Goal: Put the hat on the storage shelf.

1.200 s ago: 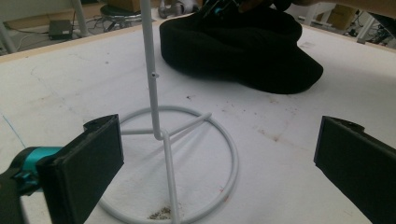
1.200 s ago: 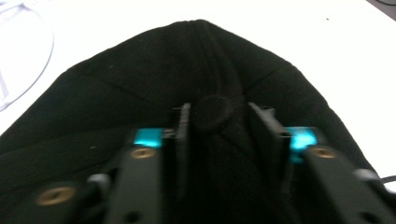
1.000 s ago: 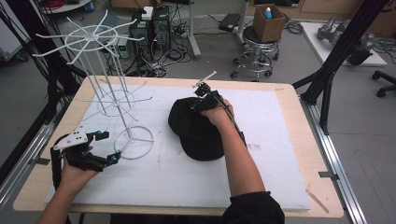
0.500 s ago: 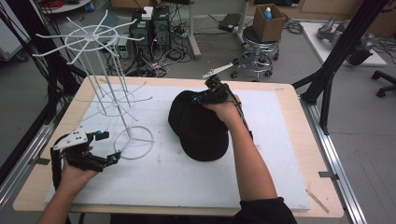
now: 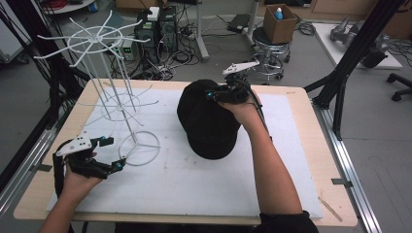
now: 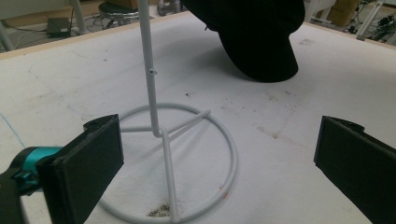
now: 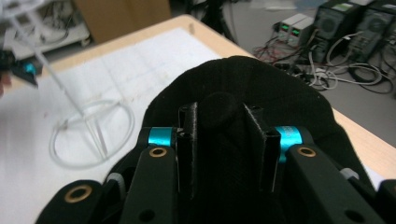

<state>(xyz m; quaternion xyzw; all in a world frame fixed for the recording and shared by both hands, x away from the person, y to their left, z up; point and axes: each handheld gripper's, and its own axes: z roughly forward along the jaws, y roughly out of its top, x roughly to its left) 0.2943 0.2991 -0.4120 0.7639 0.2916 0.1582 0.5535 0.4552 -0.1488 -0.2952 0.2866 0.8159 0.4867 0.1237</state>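
Lifting the black cap point(image 5: 209, 121) off the white mat point(image 5: 194, 189) is the job in hand, I'd say, with the white wire rack point(image 5: 114, 92) at the left as the likely place for it. The right gripper point(image 5: 224, 92) is pinched tight on the crown, its jaws squeezing a fold of cloth right at the top button point(image 7: 218, 108), and the cap hangs from there with its lower edge low over the mat, near the middle of the table. The left gripper point(image 5: 108, 153) waits beside the rack's round base point(image 6: 168, 163), jaws spread wide with nothing between them. To do this well, I'd keep that pinch firm, raise the cap until the brim swings free, then carry it across slowly. The left gripper looks well placed to steady the base, since the thin rack could tip or slide.
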